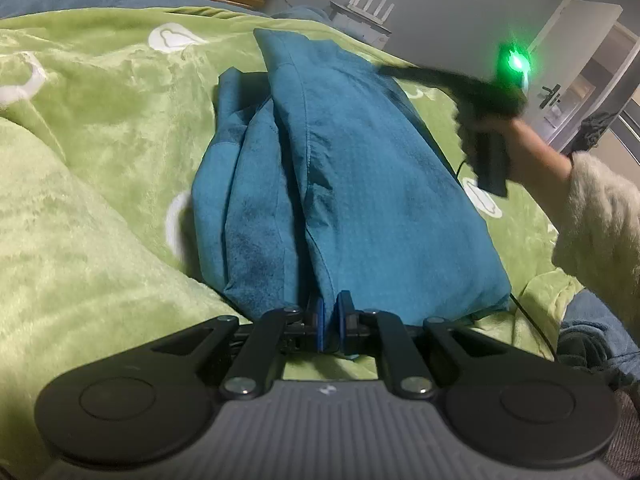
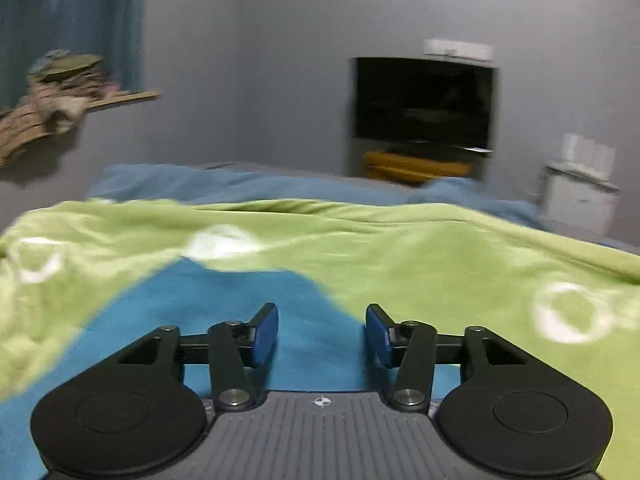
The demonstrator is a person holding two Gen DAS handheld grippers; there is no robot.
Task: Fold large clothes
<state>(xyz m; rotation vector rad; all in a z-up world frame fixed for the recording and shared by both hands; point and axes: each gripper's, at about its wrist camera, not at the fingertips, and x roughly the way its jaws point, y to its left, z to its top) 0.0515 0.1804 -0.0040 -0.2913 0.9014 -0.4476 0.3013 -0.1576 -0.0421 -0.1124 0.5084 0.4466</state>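
Blanket (image 2: 400, 240) open — garment (image 1: 360, 180) mid-bed

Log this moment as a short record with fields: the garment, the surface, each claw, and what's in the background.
garment: teal garment, lying lengthwise in loose folds
surface: green blanket with white shapes, over a blue cover
left claw: shut on the near edge of the teal garment
right claw: open, nothing between the pads, above the garment's far part
right hand: grips the right claw's handle; fuzzy cream sleeve
background: dark screen on a grey wall
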